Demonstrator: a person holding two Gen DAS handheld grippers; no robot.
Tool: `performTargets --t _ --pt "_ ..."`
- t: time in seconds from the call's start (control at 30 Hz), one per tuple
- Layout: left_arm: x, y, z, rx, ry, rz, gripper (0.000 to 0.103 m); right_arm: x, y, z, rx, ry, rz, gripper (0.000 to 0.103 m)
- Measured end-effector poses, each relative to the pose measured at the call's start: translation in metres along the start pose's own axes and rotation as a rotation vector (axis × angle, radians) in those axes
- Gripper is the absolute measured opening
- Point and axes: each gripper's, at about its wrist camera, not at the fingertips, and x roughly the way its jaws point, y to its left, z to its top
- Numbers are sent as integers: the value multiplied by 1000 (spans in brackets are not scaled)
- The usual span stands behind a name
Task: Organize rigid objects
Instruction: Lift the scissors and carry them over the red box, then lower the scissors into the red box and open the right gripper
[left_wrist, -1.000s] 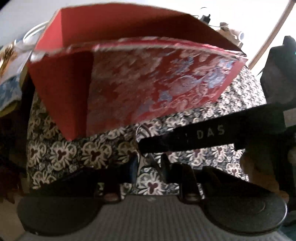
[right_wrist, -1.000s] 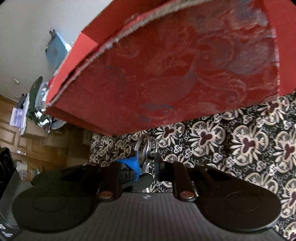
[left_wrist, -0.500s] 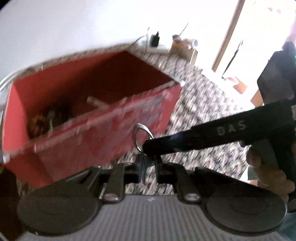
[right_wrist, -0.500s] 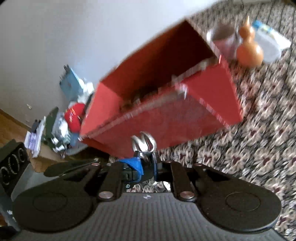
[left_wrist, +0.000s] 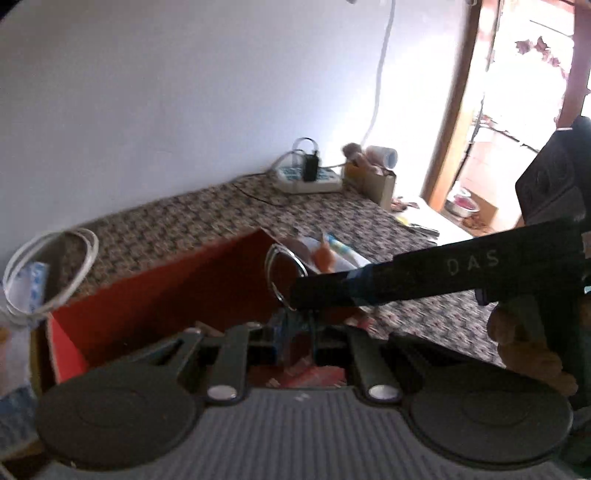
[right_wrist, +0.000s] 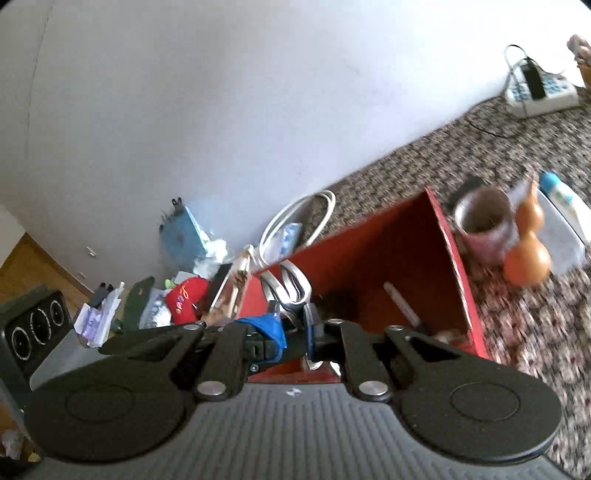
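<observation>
Fingers of both grippers are clamped on one bunch of metal loops, which looks like a pair of scissors held by its handles. In the right wrist view the right gripper (right_wrist: 295, 341) is closed on the base of the scissors (right_wrist: 290, 288), whose silver loops stand up just beyond the fingertips. In the left wrist view the left gripper (left_wrist: 295, 334) is closed beneath a metal ring (left_wrist: 284, 275) of the same item, and the other gripper's dark arm crosses in from the right and meets it there.

The scissors are held above the open red box (right_wrist: 369, 266), over its near wall, not yet inside it. A marker (right_wrist: 404, 306) and some small items too blurred to name are already seen on the box floor, so part of the sorting is judged done. Left outside, by the box's far right corner on the patterned tablecloth (right_wrist: 517, 332), are a pink cup (right_wrist: 484, 229), an orange gourd (right_wrist: 526, 254) and a white bottle (right_wrist: 565, 201). A coiled white cable (right_wrist: 295, 221) lies beyond the box's left corner, near the table's wall edge.
</observation>
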Motion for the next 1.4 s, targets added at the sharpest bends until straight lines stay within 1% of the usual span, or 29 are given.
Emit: performTargets --t 0.17,0.37,0.5,0.87,1.23,1.3,1.4 --pt "21 23 13 -18 29 74 8 31 -4 20 -29 38 13 0" --pt "41 40 11 -49 65 131 8 64 -12 32 -18 108 22 0" --pt "53 51 6 -77 96 148 8 80 -15 34 -10 157 20 0" --pt "90 74 -19 -132 209 176 8 127 -27 26 -7 312 -46 0" --pt "116 91 -25 -155 317 226 8 169 -31 27 -12 462 -101 0" --pt "121 94 -26 -157 333 246 8 173 -30 29 -24 468 -107 0" --pt "127 101 -28 -175 359 262 8 174 -26 30 -77 449 -141 0"
